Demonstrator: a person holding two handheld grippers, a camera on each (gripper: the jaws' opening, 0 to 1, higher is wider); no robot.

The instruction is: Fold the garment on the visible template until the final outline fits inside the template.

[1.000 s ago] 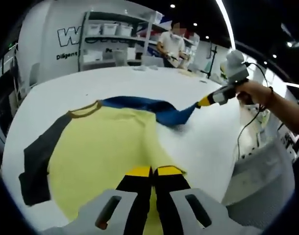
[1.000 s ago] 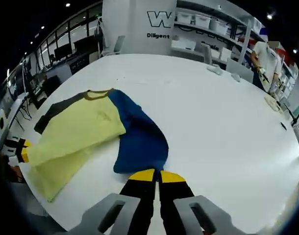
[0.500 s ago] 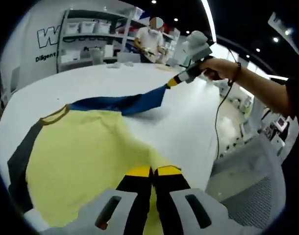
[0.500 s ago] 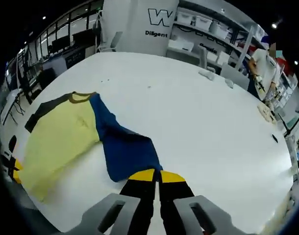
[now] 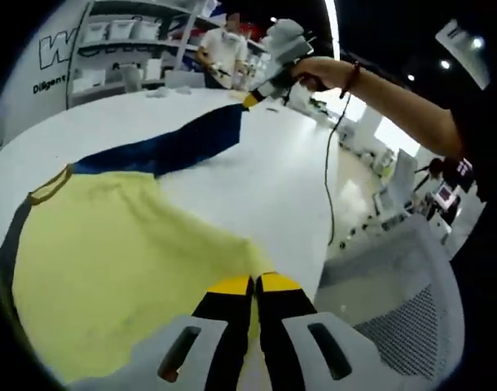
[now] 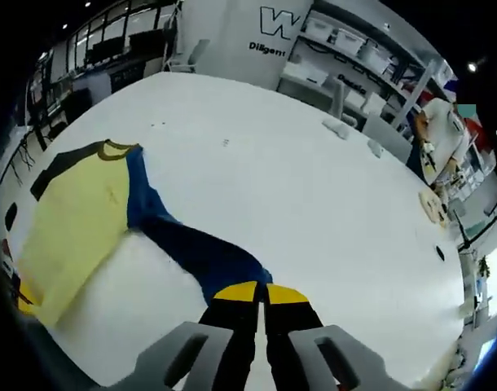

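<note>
So in the left gripper view, the left gripper is clamped on the hem of the yellow shirt lying on the white table; its blue sleeve stretches to the right gripper. Right gripper view: the right gripper pinches the blue sleeve, pulled out from the shirt.

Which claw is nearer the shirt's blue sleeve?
Right. The right claw is clamped on the blue sleeve end; the left claw grips the yellow body, away from it.
</note>
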